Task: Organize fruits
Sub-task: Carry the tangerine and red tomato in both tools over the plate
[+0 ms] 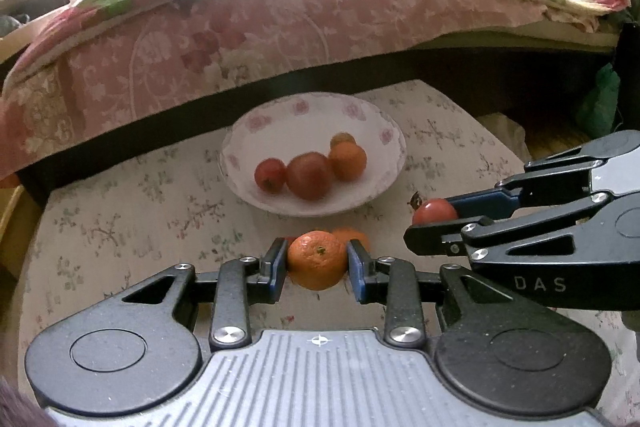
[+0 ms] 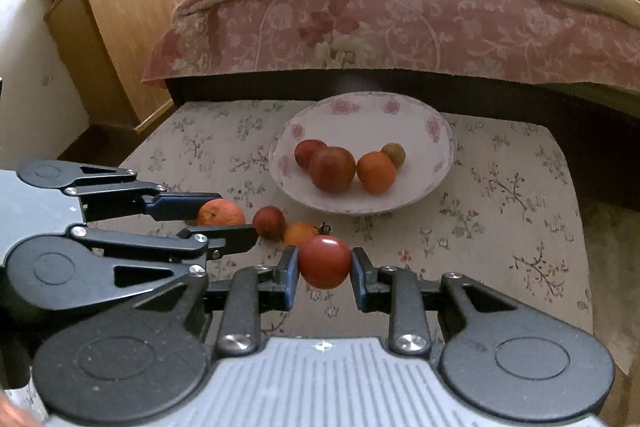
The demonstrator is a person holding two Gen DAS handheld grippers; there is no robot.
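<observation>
Pinching orange (image 1: 317, 264) in left gripper (image 1: 317, 263) and tomato (image 2: 325, 262) in right gripper (image 2: 325, 265), both near bowl (image 2: 442, 163), risking squeeze bruising, gripper collision, or roll-out onto tablecloth (image 2: 500, 211).

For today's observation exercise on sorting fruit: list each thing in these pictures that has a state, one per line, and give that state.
Left tool: shut on the orange.
Right tool: shut on the tomato.
Orange: gripped, outside the bowl.
Tomato: gripped, outside the bowl.
Bowl: upright, holding four fruits.
Loose fruits: two lying on the tablecloth, not yet in the bowl.
</observation>
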